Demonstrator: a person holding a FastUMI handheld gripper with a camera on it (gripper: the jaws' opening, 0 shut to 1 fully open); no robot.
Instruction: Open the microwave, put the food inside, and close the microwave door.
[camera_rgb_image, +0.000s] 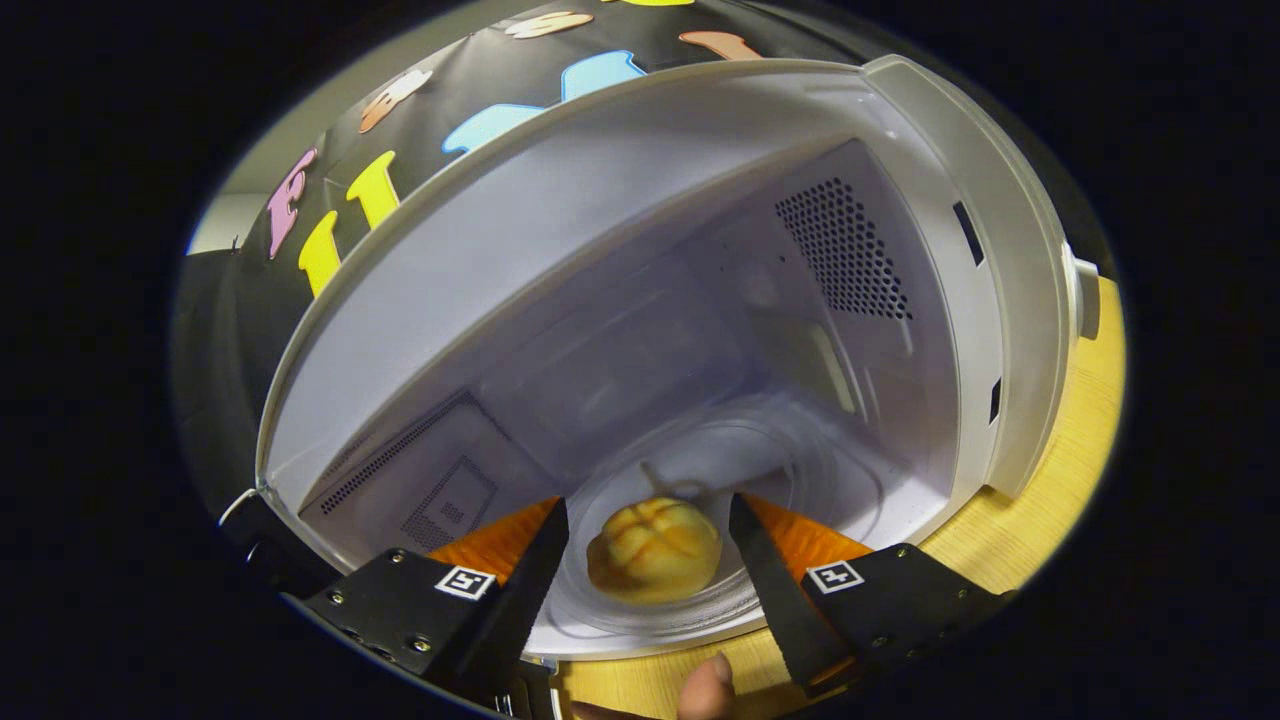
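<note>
The white microwave (1010, 300) stands open, and I look straight into its pale cavity. A round yellow bun (653, 550) with a scored top lies on the glass turntable (800, 470) near the cavity's front. My gripper (648, 512) is open, with its black and orange fingers (520, 580) either side of the bun. A thin gap shows between each finger and the bun, so neither presses on it.
Perforated vents (845, 250) mark the cavity's right wall, and a mesh panel (450, 500) its left wall. The microwave rests on a light wooden table (1060, 480). A person's fingertip (707, 690) shows just below the fingers.
</note>
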